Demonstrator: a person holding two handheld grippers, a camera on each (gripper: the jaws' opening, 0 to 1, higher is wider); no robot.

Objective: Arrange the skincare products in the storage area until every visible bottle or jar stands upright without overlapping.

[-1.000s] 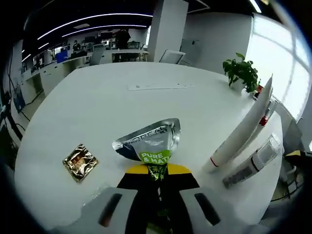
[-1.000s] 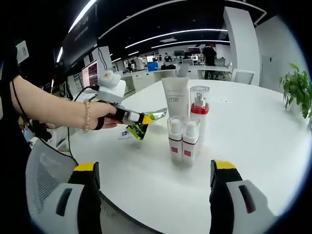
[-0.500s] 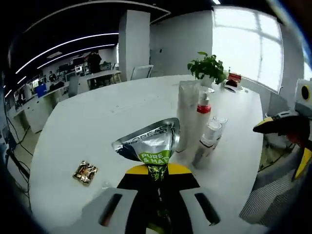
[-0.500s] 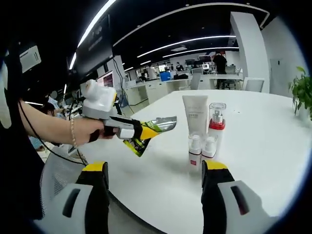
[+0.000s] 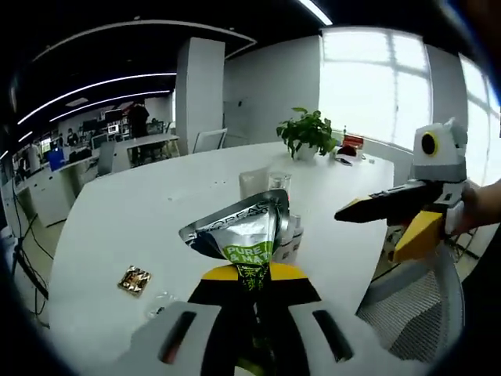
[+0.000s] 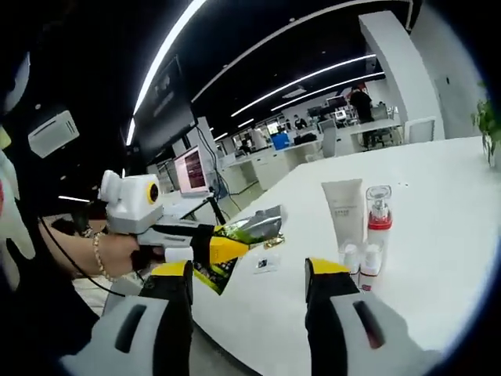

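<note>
With the left gripper (image 5: 252, 291) jaws clenched on the silver sachet (image 5: 241, 229) and the right gripper (image 6: 247, 276) jaws released, set the sachet upright on bare table (image 5: 117, 219) at 9 o'clock of the standing bottles (image 6: 366, 229), not touching

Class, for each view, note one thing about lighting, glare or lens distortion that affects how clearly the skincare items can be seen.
Left gripper view: the bright window is blown out, and the silver sachet in the left claw glints and hides part of the bottles. Right gripper view: the fisheye bends the ceiling light strips; the white tube and the red-collared pump bottle read clearly on the evenly lit table.
</note>
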